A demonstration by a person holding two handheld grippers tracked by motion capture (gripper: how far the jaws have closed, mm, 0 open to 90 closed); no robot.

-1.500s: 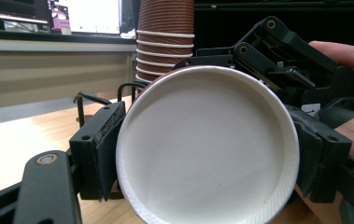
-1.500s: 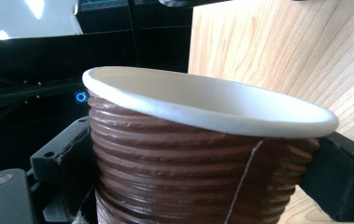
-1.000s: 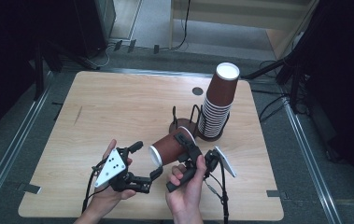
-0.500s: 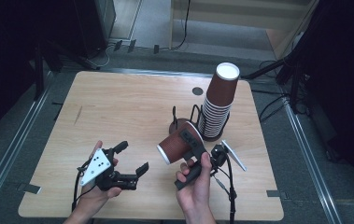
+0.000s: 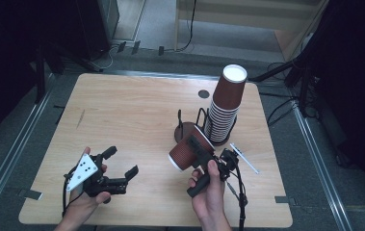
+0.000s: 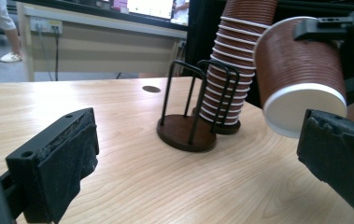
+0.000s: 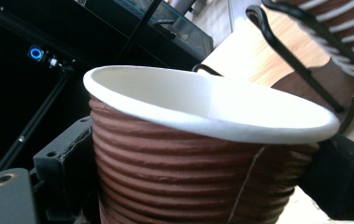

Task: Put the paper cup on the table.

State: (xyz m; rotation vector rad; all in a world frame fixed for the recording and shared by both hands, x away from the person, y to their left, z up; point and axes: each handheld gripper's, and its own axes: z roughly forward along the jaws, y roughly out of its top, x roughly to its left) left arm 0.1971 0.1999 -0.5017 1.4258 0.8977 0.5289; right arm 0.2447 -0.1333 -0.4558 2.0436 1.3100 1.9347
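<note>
A brown ribbed paper cup (image 5: pixel 186 153) with a white rim lies tilted on its side above the table, and my right gripper (image 5: pixel 198 146) is shut on it. In the right gripper view the cup (image 7: pixel 198 168) sits between the black pads (image 7: pixel 67 151), mouth up. Behind it a tall stack of the same cups (image 5: pixel 225 107) leans in a black wire holder (image 5: pixel 188 126). My left gripper (image 5: pixel 121 162) hovers open at the near left, empty. Its view faces the held cup (image 6: pixel 300 65), the stack (image 6: pixel 233 70) and the holder (image 6: pixel 186 133).
A thin white pen-like stick (image 5: pixel 244 158) lies on the wooden table (image 5: pixel 122 110) right of my right hand. A dark round hole (image 5: pixel 203 94) is near the far edge. Metal rails (image 5: pixel 315 159) run along both sides of the table.
My left gripper has drawn back to the left, away from the cup. My right gripper has shifted slightly right with the cup still in it.
</note>
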